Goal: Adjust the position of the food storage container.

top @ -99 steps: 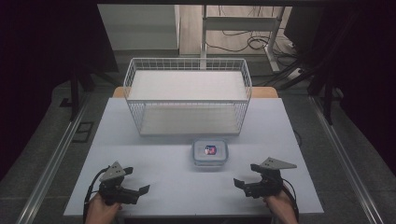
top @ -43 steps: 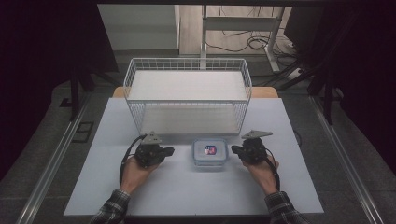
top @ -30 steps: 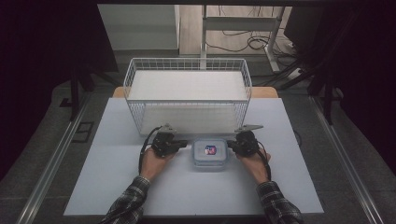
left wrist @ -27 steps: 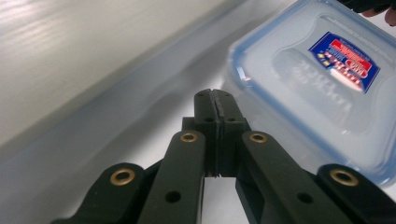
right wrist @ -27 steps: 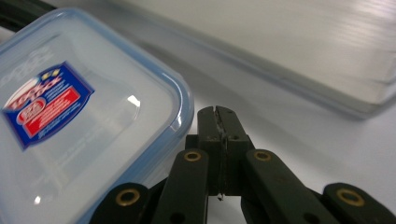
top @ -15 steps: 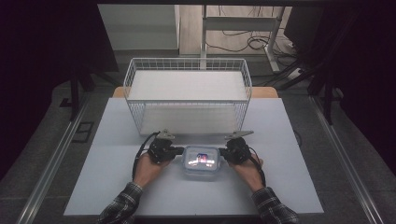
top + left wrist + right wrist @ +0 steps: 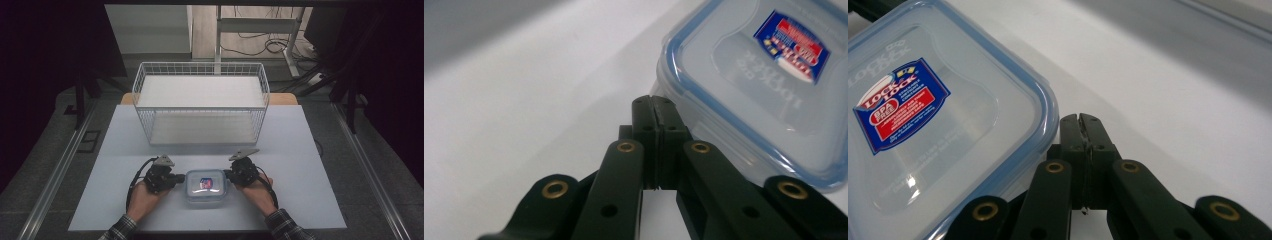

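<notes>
A clear plastic food container (image 7: 205, 186) with a blue-rimmed lid and a red and blue label lies on the white table between my two grippers. My left gripper (image 7: 179, 178) is shut, its tips right against the container's left side. In the left gripper view the closed jaws (image 7: 653, 107) meet the lid's edge (image 7: 744, 85). My right gripper (image 7: 230, 175) is shut too, at the container's right side. The right gripper view shows its closed tips (image 7: 1080, 125) beside the lid's corner (image 7: 938, 125). Nothing is between either pair of jaws.
A white wire basket (image 7: 201, 107) stands on the far half of the table (image 7: 310, 165), behind the container. Table edges run at the left, right and front; metal rails and dark floor lie beyond them.
Both grippers came in from the table's front corners to the container's two sides. In the last second hands and container slid together toward the front edge.
</notes>
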